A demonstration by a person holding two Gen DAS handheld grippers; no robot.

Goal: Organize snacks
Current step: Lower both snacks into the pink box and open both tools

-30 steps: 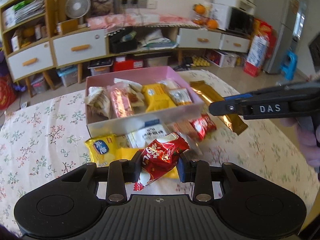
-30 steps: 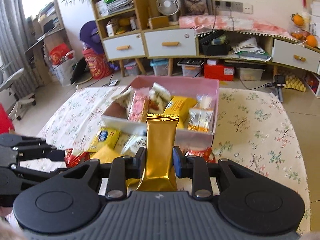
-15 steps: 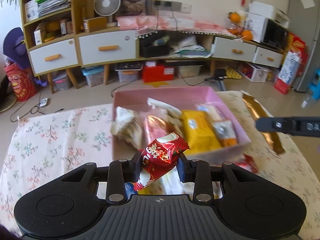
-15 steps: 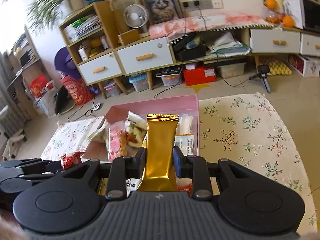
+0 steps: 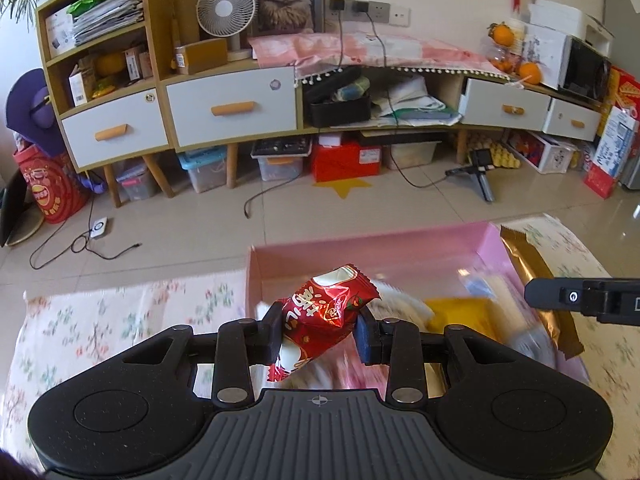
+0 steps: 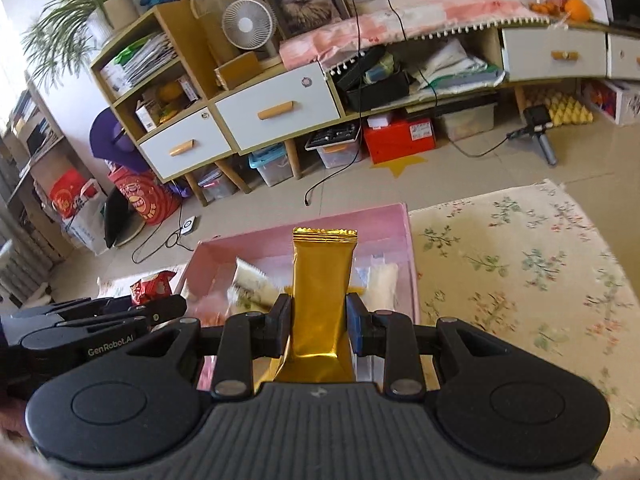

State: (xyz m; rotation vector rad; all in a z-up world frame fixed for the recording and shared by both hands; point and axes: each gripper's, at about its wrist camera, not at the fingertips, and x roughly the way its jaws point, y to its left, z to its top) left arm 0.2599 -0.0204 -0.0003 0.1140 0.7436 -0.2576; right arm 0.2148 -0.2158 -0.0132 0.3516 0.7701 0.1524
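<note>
Left gripper: the left gripper (image 5: 320, 330) clamps a crinkled red snack packet (image 5: 320, 312) between its two pads, the packet tilted with its upper end toward the right of the left wrist view.
Right gripper: the right gripper (image 6: 319, 322) pinches a long gold wrapper (image 6: 322, 292) near its lower half; the crimped top edge stands upright above the fingers.
Box: a pink box (image 5: 360, 248) sits on the floral tablecloth (image 5: 100, 320), directly under both held snacks.
Hard to make out: the contents of the box are smeared by motion; a yellow packet (image 5: 460, 316) and pale wrappers show, but their number and print cannot be read.
Hidden: the near wall of the box is covered by the gripper bodies in both views; the gold wrapper's bottom end disappears behind the right gripper's body.
Cut off: the right gripper enters the left wrist view only as a dark arm at the right edge, with the gold wrapper hanging past the box's right wall.
Edges: the far rim of the box lies close to the table's far edge, beyond which the tiled floor (image 5: 200, 232) begins.
Open room: bare tablecloth spreads to the right of the box in the right wrist view, and to its left in the left wrist view.
</note>
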